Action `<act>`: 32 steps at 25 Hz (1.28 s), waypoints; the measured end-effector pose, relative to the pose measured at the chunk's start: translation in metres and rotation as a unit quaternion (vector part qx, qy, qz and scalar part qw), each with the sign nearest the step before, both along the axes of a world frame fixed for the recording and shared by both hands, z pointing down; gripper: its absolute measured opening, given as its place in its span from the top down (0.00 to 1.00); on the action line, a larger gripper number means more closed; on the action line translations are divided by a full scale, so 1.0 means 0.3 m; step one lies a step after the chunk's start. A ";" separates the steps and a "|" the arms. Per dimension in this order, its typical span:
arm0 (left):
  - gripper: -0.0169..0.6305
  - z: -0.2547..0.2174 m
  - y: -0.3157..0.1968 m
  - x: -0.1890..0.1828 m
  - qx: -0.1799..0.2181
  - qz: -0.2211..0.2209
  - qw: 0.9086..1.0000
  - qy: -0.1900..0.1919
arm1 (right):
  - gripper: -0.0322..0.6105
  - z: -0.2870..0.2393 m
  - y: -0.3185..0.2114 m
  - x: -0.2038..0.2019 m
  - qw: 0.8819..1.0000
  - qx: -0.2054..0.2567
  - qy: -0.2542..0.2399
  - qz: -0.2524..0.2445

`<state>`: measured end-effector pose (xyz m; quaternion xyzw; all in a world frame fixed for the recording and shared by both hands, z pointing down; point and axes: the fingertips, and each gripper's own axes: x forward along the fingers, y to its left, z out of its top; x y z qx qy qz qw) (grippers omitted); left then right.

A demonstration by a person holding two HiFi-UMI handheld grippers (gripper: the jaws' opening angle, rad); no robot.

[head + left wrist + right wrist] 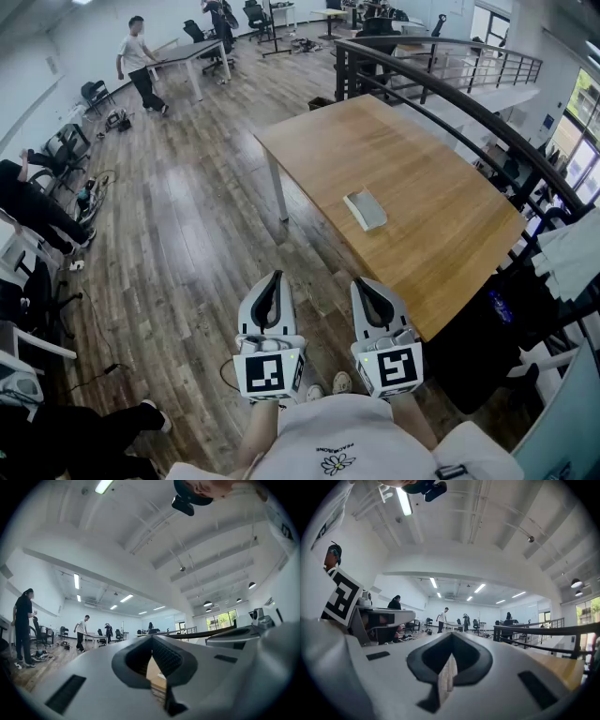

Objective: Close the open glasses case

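A light grey glasses case (pixel 366 209) lies on the wooden table (pixel 412 178), toward its near right part; from here I cannot tell how far its lid stands open. Both grippers hang over the floor, short of the table's near corner and well apart from the case. My left gripper (pixel 272 281) has its jaws together with nothing between them, and so does my right gripper (pixel 367 286). In the left gripper view the jaws of the left gripper (pixel 152 641) meet at the tip. The right gripper view shows the right gripper (pixel 451 637) the same way.
A black curved railing (pixel 487 117) runs behind and right of the table. Wooden floor (pixel 187 234) stretches to the left, with chairs and seated people along the left edge (pixel 37 216). A person (pixel 139 66) walks near desks at the far end.
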<state>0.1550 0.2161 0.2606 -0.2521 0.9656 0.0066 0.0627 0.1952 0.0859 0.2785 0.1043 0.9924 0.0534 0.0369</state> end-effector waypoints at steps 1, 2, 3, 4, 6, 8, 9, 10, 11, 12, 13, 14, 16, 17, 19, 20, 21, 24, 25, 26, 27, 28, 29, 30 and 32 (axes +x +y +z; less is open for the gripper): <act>0.95 0.000 -0.003 -0.002 0.000 0.000 1.000 0.001 | 0.94 -0.002 -0.004 -0.002 1.000 -0.001 0.001 0.000; 0.95 0.002 -0.006 -0.005 0.000 0.000 1.000 0.002 | 0.94 -0.003 -0.006 -0.004 1.000 -0.001 0.002 0.000; 0.95 0.004 -0.007 -0.006 0.001 0.000 1.000 0.003 | 0.94 -0.004 -0.005 -0.005 1.000 -0.002 0.003 -0.001; 0.95 0.008 -0.008 -0.007 0.001 -0.001 1.000 0.004 | 0.94 -0.004 0.000 -0.005 1.000 -0.003 0.005 -0.005; 0.95 0.015 -0.006 -0.009 0.002 -0.001 1.000 0.003 | 0.94 -0.003 0.010 -0.008 1.000 -0.006 0.007 -0.011; 0.95 0.016 -0.005 -0.011 0.002 -0.001 1.000 0.003 | 0.94 -0.001 0.006 -0.012 1.000 -0.002 0.003 -0.010; 0.95 0.014 -0.006 -0.011 0.002 -0.001 1.000 0.003 | 0.94 0.001 0.003 -0.013 1.000 0.000 0.001 -0.009; 0.95 0.013 -0.005 -0.010 0.002 -0.001 1.000 0.004 | 0.94 0.002 0.003 -0.012 1.000 0.001 0.001 -0.009; 0.95 0.012 -0.004 -0.009 0.002 -0.001 1.000 0.004 | 0.94 0.003 0.004 -0.011 1.000 0.001 0.003 -0.010; 0.95 0.010 -0.002 -0.008 0.002 -0.001 1.000 0.005 | 0.94 0.003 0.005 -0.011 1.000 -0.001 0.004 -0.011; 0.95 0.008 -0.002 -0.009 0.003 -0.001 1.000 0.004 | 0.94 0.001 0.006 -0.011 1.000 -0.004 0.004 -0.013; 0.95 0.006 -0.004 -0.011 0.004 -0.001 1.000 0.004 | 0.94 -0.003 0.007 -0.011 1.000 -0.009 0.003 -0.017; 0.95 0.009 -0.014 -0.017 0.005 -0.001 1.000 0.004 | 0.94 -0.007 0.006 -0.010 0.999 -0.025 -0.001 -0.029; 0.95 0.013 -0.019 -0.019 0.004 0.000 1.000 0.006 | 0.94 -0.005 0.005 -0.010 0.999 -0.031 -0.001 -0.033; 0.95 0.019 -0.031 -0.024 0.003 0.001 1.000 0.009 | 0.94 0.004 -0.001 -0.014 0.999 -0.032 0.001 -0.034; 0.95 0.023 -0.037 -0.027 0.002 0.001 1.000 0.011 | 0.94 0.008 -0.005 -0.018 0.999 -0.029 0.002 -0.032; 0.95 0.025 -0.044 -0.031 0.002 0.001 1.000 0.012 | 0.94 0.012 -0.010 -0.023 0.999 -0.026 0.004 -0.032; 0.95 0.029 -0.074 -0.052 0.000 0.000 1.000 0.014 | 0.94 0.017 -0.036 -0.044 0.999 -0.029 0.009 -0.037; 0.95 0.030 -0.084 -0.062 0.000 0.000 1.000 0.015 | 0.94 0.018 -0.046 -0.054 0.999 -0.034 0.011 -0.041; 0.95 0.033 -0.094 -0.072 -0.001 -0.001 1.000 0.015 | 0.94 0.019 -0.054 -0.063 0.998 -0.039 0.013 -0.046; 0.95 0.038 -0.101 -0.082 -0.003 -0.001 1.000 0.016 | 0.94 0.022 -0.059 -0.072 0.998 -0.044 0.015 -0.052; 0.95 0.045 -0.107 -0.091 -0.006 -0.002 1.000 0.016 | 0.94 0.025 -0.063 -0.080 0.997 -0.048 0.014 -0.057; 0.95 0.053 -0.114 -0.098 -0.007 -0.004 1.000 0.015 | 0.94 0.031 -0.069 -0.087 0.997 -0.050 0.013 -0.063; 0.95 0.059 -0.122 -0.102 -0.008 -0.006 1.000 0.012 | 0.94 0.039 -0.079 -0.095 0.996 -0.050 0.011 -0.067; 0.95 0.056 -0.151 -0.110 -0.004 -0.012 1.000 0.000 | 0.94 0.056 -0.112 -0.116 0.996 -0.049 0.008 -0.071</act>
